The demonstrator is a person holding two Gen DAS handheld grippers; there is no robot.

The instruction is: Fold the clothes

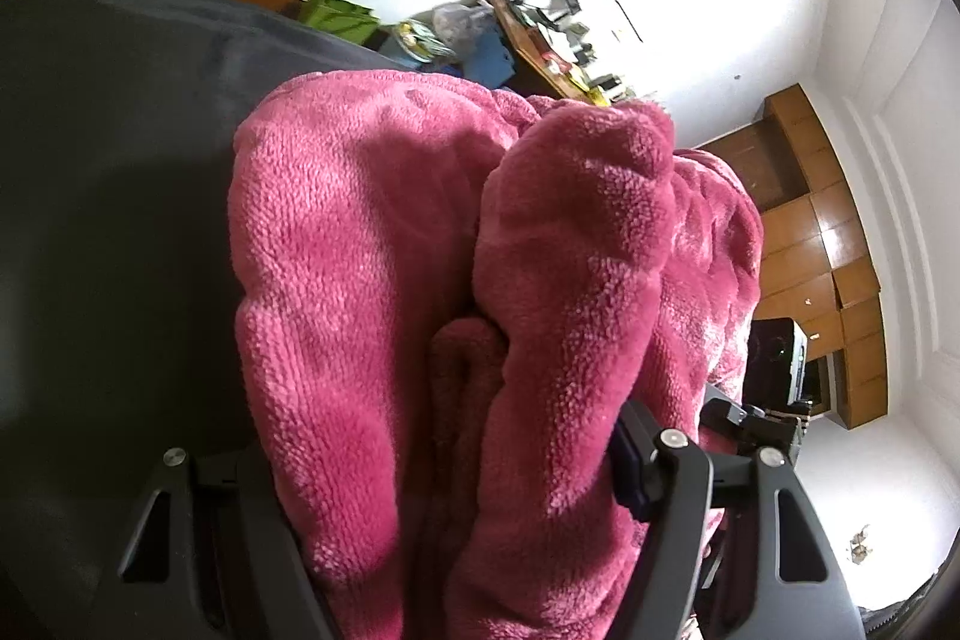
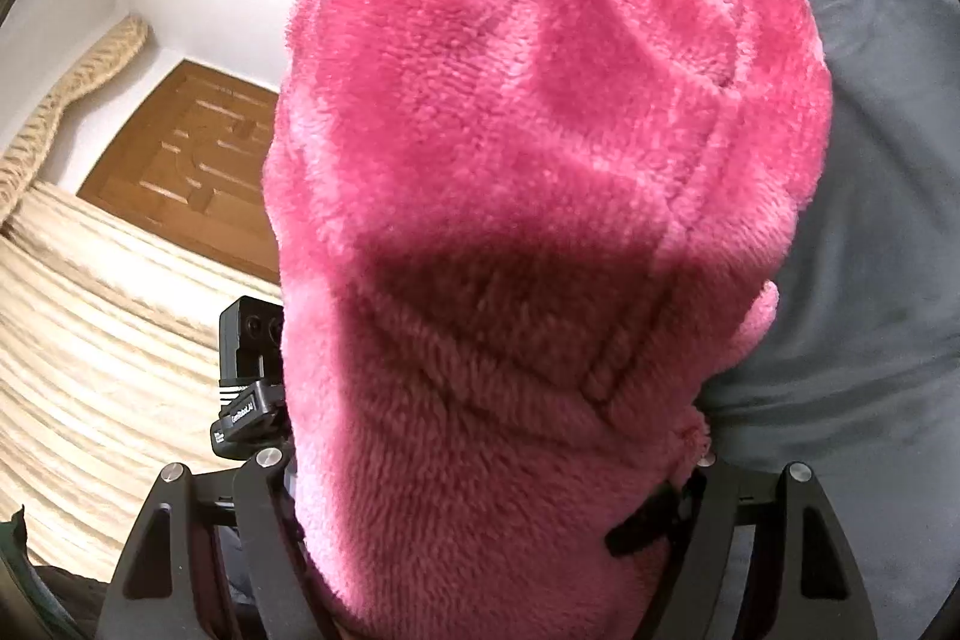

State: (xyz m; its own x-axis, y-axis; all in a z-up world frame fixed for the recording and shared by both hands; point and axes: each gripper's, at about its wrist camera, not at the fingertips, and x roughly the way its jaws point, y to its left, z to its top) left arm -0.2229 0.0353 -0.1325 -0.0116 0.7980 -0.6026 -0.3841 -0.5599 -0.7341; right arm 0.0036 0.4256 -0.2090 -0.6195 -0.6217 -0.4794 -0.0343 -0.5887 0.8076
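A thick pink fleece garment [image 1: 360,250] hangs bunched in a fat fold over the dark grey bed cover [image 1: 108,160]. My left gripper [image 1: 456,460] is shut on its near end; the fleece fills the space between the jaws and hides the fingertips. In the right wrist view the same pink fleece garment [image 2: 540,130] bulges up and fills most of the picture. My right gripper [image 2: 480,460] is shut on that bundle, with the fingertips buried in the pile. The left gripper's black camera block [image 2: 249,340] shows just left of the cloth.
The grey bed cover [image 2: 888,220] lies to the right. A cream ribbed blanket [image 2: 90,340] and a wooden door [image 2: 180,160] are at the left. A cluttered wooden table [image 1: 540,40], a green bag [image 1: 336,16] and wooden floor [image 1: 810,220] lie beyond the bed.
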